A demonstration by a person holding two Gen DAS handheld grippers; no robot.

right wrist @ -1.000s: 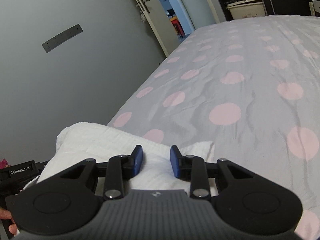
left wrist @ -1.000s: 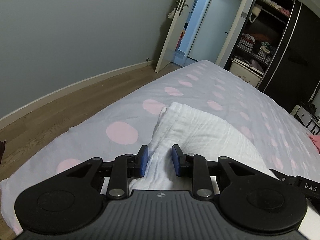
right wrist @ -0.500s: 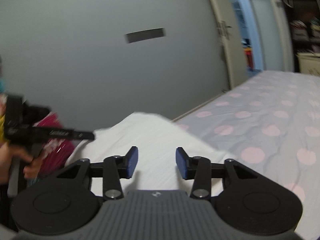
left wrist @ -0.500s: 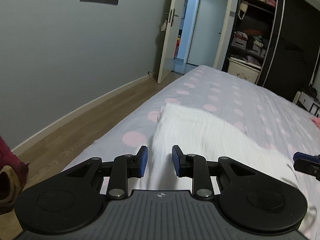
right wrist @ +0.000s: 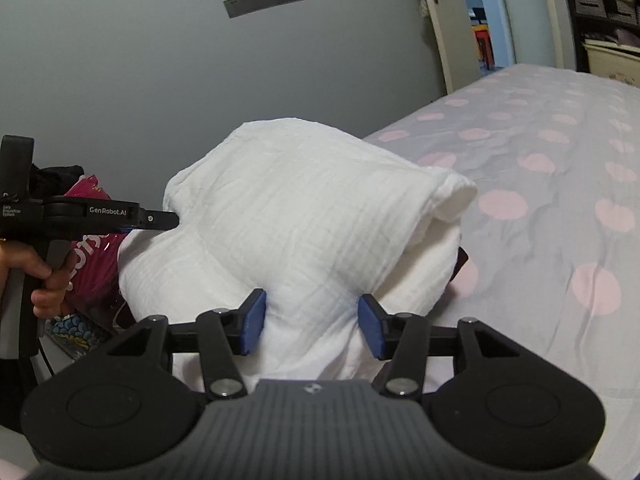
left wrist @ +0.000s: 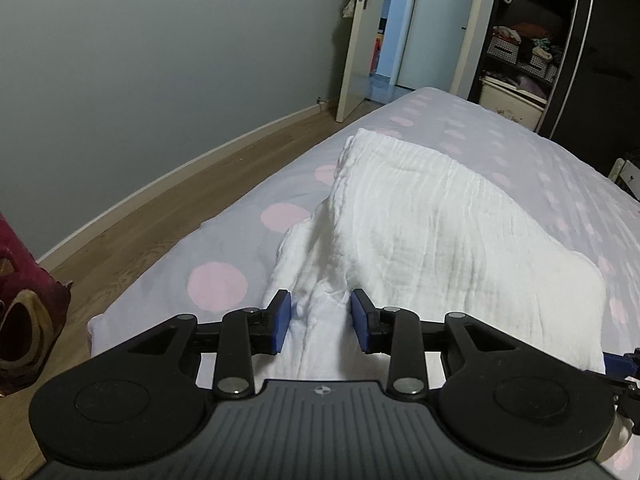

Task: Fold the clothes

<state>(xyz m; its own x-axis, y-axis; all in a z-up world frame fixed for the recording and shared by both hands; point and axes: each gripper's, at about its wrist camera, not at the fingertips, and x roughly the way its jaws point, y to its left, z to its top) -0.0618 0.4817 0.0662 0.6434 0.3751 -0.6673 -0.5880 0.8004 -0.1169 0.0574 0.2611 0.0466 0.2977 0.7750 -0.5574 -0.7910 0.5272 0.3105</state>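
In the left wrist view the left gripper (left wrist: 320,322) sits at six o'clock with its blue pads parted and crinkled white cloth (left wrist: 420,232) bunched between them, though whether they pinch it I cannot tell; the cloth, a soft gauzy cotton, humps toward twelve o'clock over the pink-dotted bedspread (left wrist: 248,208). In the right wrist view the right gripper (right wrist: 312,324) gapes wider around a rounded fold, grip likewise unclear, the other tool at nine o'clock. The fold looks mid-way: next, lay the raised edge flat and smooth it.
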